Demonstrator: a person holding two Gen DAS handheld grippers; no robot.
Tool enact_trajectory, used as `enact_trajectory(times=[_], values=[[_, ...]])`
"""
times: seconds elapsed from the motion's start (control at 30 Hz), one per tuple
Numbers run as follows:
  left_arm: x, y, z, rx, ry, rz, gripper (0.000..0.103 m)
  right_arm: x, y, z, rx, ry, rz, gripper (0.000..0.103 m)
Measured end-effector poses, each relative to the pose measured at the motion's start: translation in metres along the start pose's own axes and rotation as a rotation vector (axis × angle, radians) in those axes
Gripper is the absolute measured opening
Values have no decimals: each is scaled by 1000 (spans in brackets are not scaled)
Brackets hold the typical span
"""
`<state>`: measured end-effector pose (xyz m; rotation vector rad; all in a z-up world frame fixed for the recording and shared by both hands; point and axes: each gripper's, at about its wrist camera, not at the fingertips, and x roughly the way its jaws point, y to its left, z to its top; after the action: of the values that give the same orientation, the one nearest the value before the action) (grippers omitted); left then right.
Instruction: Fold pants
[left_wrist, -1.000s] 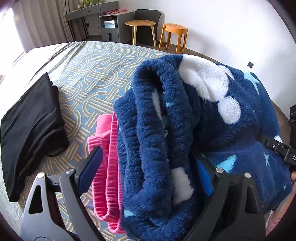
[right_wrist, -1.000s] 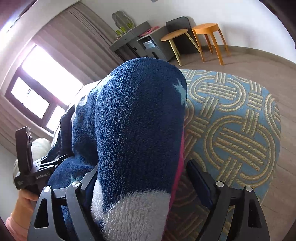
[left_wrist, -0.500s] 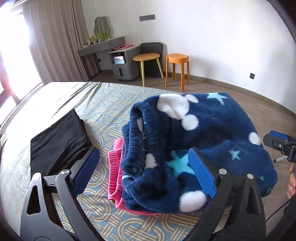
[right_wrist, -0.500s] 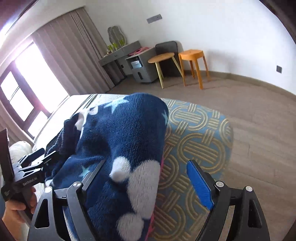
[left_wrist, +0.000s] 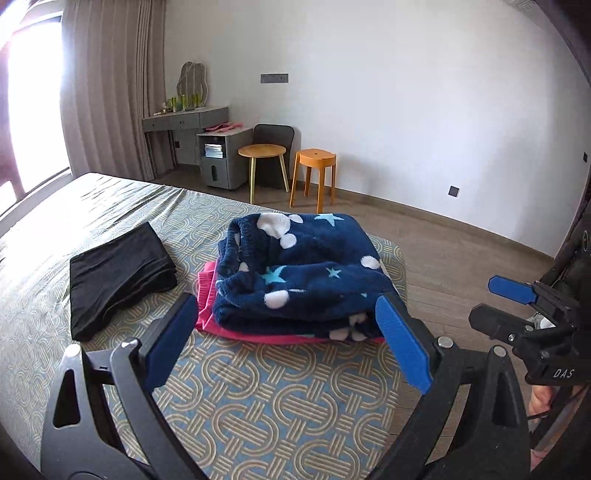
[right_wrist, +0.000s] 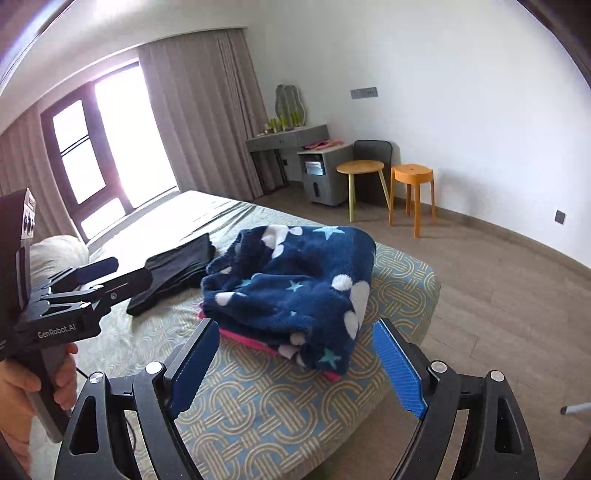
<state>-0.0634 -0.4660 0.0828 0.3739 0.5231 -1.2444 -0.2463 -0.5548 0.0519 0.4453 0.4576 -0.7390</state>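
Note:
Folded navy fleece pants (left_wrist: 303, 271) (right_wrist: 295, 288) with white dots and blue stars lie on a folded pink garment (left_wrist: 207, 295) (right_wrist: 255, 341) near the bed's corner. My left gripper (left_wrist: 288, 332) hangs open above the bed, short of the pile, with nothing between its blue pads. My right gripper (right_wrist: 295, 354) is open too, back from the pile and empty. Each gripper also shows in the other's view, the right gripper (left_wrist: 517, 295) at the right edge and the left gripper (right_wrist: 96, 273) at the left, held by a hand (right_wrist: 22, 384).
Folded black pants (left_wrist: 118, 273) (right_wrist: 177, 269) lie left of the pile on the patterned bedspread (left_wrist: 277, 406). Past the bed's foot is wooden floor (left_wrist: 461, 251), an orange stool (left_wrist: 314, 173), a round side table (left_wrist: 262, 162), a grey cabinet (left_wrist: 221, 158) and curtains (right_wrist: 192, 122).
Both grippers have pulled back and risen from the navy pants, which were between their jaws a second ago and now lie free on the pink garment.

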Motion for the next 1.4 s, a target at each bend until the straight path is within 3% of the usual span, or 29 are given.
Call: enact_trajectory(times=[0.17,0.4,0.6,0.8,1.07,1.4], values=[[-37,0,-31,-3,-19,37,97,-36,27,-20,-20,-9,45,86],[-75,-7,-70,19,-8,72,98,-53,55,-43,-70,31,2,86],[-101,1,-89,-45,-26,78,98,-61,80,-61,-122,38,-49,86],[-113,6,-101,-133,-55,74,100,-68,103,-73,-159,59,-72,86],[-121,3,-114,-96,-65,73,100,-73,114,-82,-173,31,-177,86],[-127,12,-120,-122,-75,68,100,-63,120,-89,-163,57,-177,86]])
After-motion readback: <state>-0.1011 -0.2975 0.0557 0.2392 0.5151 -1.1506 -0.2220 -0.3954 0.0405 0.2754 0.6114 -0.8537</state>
